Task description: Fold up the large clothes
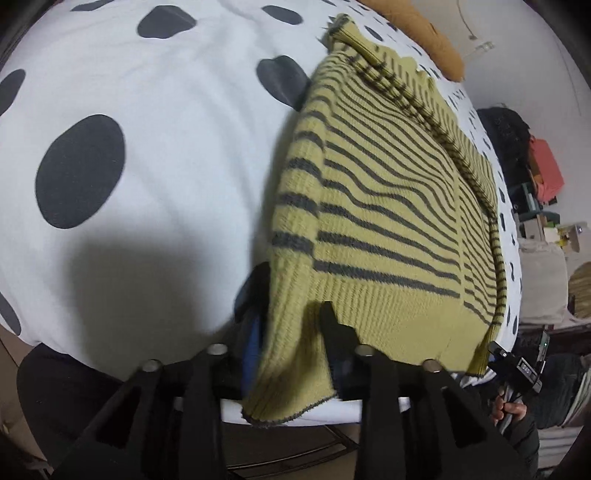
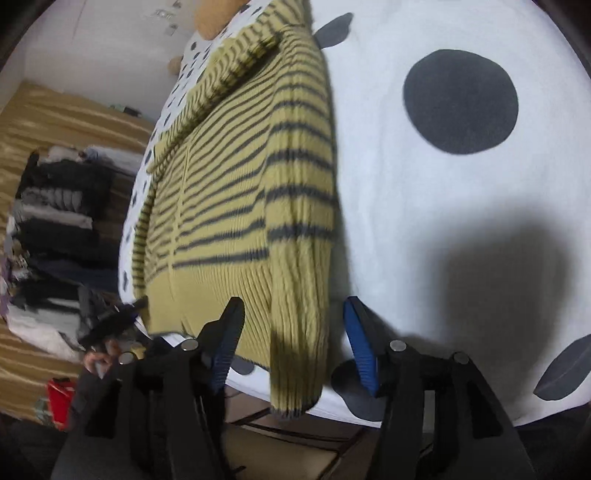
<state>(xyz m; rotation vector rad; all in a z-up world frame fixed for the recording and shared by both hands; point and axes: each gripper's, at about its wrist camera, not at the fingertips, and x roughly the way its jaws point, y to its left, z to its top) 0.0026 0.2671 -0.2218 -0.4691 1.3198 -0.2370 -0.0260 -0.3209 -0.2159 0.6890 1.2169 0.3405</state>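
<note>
Bed under a white duvet [image 1: 155,110] with large dark spots, orange-brown pillow [image 1: 424,33] at 1 o'clock, pale wall [image 2: 110,44] behind, stacked dark and grey clothes [image 2: 55,221] at 9 o'clock on a striped golden cover [image 2: 55,110], soft indoor light

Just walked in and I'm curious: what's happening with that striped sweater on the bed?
A person with a gripper in each hand is folding a yellow striped sweater on the spotted bedspread. The left gripper looks closed on its ribbed hem. The right gripper is open around the folded-in sleeve, whose cuff hangs over the bed edge.
</note>
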